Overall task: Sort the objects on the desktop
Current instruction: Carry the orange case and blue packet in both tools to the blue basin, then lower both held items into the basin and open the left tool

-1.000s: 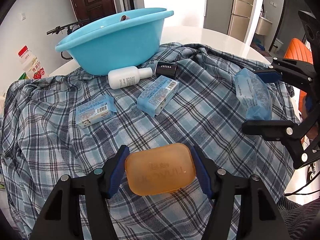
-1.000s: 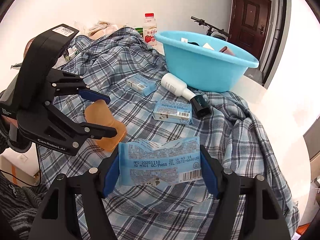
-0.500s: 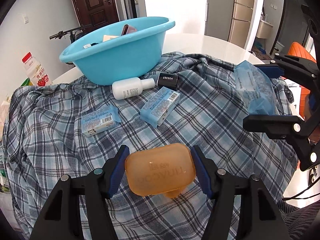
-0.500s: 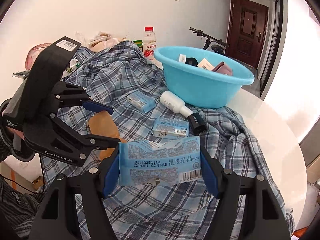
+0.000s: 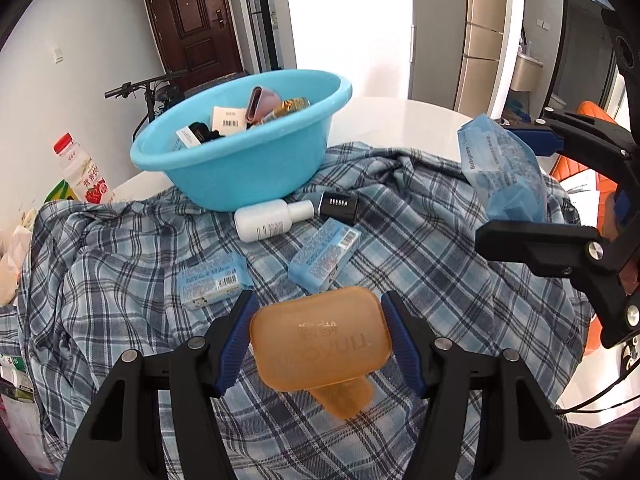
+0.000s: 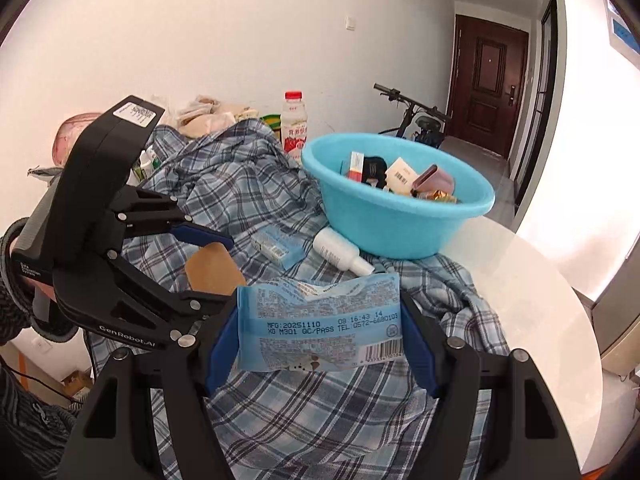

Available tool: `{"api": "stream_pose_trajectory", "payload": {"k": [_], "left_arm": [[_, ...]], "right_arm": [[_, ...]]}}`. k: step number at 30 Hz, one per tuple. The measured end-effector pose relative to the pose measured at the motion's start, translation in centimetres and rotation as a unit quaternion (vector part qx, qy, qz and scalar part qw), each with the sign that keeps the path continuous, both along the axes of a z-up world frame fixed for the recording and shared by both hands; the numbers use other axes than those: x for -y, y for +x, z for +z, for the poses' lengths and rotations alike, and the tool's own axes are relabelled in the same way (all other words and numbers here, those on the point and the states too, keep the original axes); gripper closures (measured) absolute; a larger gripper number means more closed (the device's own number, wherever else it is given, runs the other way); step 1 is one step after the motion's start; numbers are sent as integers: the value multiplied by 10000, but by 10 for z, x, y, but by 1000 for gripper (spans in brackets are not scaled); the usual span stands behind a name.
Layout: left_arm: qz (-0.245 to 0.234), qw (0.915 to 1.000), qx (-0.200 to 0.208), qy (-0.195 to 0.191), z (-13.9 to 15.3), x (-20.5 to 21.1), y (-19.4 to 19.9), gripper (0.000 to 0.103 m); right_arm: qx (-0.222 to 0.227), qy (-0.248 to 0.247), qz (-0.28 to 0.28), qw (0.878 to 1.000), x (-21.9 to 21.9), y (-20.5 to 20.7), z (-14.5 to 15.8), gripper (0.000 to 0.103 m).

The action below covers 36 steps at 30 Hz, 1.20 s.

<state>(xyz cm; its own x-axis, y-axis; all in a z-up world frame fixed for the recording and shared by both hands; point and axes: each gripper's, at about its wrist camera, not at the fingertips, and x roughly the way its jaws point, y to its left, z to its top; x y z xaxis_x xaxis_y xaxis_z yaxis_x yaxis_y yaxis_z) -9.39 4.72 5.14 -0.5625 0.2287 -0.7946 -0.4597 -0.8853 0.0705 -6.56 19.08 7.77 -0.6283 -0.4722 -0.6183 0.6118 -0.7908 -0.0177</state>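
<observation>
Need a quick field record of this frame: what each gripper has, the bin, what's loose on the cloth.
left gripper: shut on orange soap, held above the cloth
right gripper: shut on blue packet, also off the cloth
basin: light blue, upright on the plaid cloth, already holding several small items
loose on cloth: white bottle lying beside a black cap, two small blue boxes
behind cloth: red-capped drink bottle
</observation>
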Motion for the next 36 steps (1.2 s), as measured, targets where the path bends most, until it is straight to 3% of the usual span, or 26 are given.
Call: {"api": "stream_pose_trajectory", "payload": {"k": [14,28,36], "left_arm": [[247,9984,-472,171,41,-3,-27,37],[683,9939,-780,388,82,-2,-76,37],[1202,9870,-944,494,100,9,-114,37]], "right_arm": [[-474,-248,-222,9983,4,-28,40,33],[-563,-443,-854,9938,4,-87,67,33],[-553,-447,-1151,9908,-1,-123,76,33]]}}
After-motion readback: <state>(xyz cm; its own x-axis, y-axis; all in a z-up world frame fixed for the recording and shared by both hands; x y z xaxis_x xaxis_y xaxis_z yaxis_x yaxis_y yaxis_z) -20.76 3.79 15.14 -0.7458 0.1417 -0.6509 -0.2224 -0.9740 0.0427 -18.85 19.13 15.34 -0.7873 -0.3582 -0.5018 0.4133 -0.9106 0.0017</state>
